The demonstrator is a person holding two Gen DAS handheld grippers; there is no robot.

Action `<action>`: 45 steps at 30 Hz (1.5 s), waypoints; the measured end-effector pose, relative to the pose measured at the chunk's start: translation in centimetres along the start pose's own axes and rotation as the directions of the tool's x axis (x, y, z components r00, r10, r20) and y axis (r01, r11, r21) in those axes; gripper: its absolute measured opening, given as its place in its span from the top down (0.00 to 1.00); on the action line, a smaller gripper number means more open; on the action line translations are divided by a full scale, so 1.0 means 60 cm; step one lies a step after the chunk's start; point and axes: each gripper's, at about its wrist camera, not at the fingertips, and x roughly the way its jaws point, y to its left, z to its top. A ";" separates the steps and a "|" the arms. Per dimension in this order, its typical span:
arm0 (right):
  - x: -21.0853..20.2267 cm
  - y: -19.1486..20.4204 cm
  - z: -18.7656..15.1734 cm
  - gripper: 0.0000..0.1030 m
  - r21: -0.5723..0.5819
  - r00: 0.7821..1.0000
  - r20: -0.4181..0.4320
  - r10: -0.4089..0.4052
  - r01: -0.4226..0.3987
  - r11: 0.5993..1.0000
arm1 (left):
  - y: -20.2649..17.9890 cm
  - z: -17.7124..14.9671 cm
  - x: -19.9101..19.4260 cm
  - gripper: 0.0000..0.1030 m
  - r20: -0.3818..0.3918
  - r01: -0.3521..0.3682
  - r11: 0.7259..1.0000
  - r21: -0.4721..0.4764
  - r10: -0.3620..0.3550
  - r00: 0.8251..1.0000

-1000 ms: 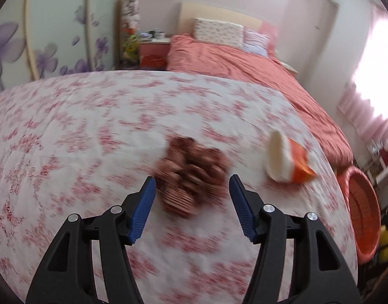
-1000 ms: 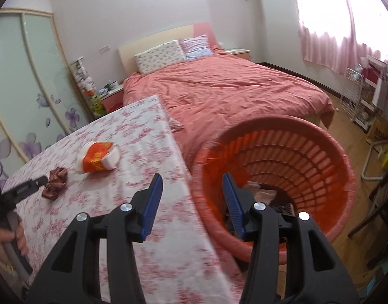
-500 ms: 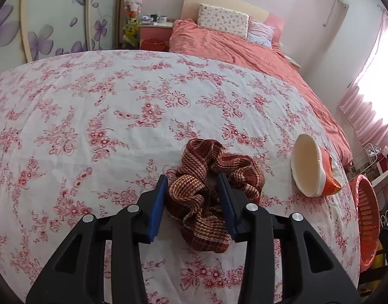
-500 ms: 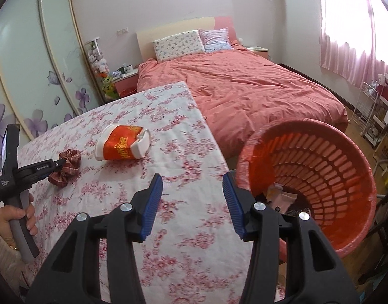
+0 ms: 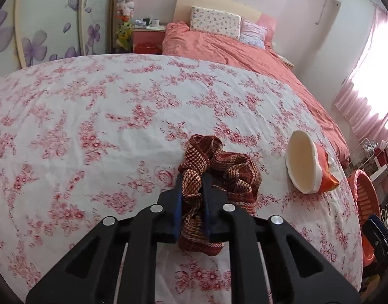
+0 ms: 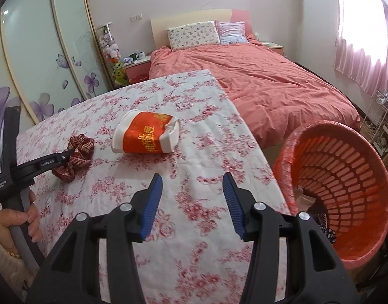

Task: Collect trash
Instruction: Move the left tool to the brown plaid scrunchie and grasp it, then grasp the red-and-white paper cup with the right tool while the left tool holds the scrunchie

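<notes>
A brown checked scrunchie [image 5: 220,167] lies on the floral tablecloth [image 5: 92,116]. My left gripper [image 5: 191,185] is shut on its near fold; both also show in the right wrist view, scrunchie [image 6: 78,155] and left gripper [image 6: 63,157]. A crushed orange and white paper cup [image 6: 147,135] lies on its side in the table's middle, right of the scrunchie [image 5: 304,164]. My right gripper [image 6: 192,190] is open and empty above the table, short of the cup. An orange slatted basket [image 6: 346,177] stands off the table's right edge with some trash inside.
A bed with an orange-pink cover [image 6: 257,76] stands beyond the table. A bedside cabinet [image 6: 136,69] with mugs and a sliding wardrobe [image 6: 41,50] are at the back left. A wire rack [image 6: 379,116] stands at the far right.
My left gripper moved onto the scrunchie and closed on it. My right gripper swung left from over the basket to over the table, nearer the cup.
</notes>
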 end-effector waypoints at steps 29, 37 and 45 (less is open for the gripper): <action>0.096 0.103 0.037 0.53 -0.108 0.980 -0.104 0.170 -0.181 0.978 | 0.072 0.006 -0.056 0.88 0.049 0.016 0.999 -0.036 -0.014 0.999; 0.089 0.121 0.058 0.27 -0.101 0.993 -0.046 0.106 -0.110 0.989 | 0.094 0.007 -0.066 0.88 0.055 0.014 0.998 -0.056 -0.011 0.998; 0.143 0.145 0.076 0.19 -0.135 0.997 -0.082 -0.011 0.000 0.991 | 0.098 0.008 -0.063 0.88 0.051 0.017 0.998 -0.063 -0.014 0.999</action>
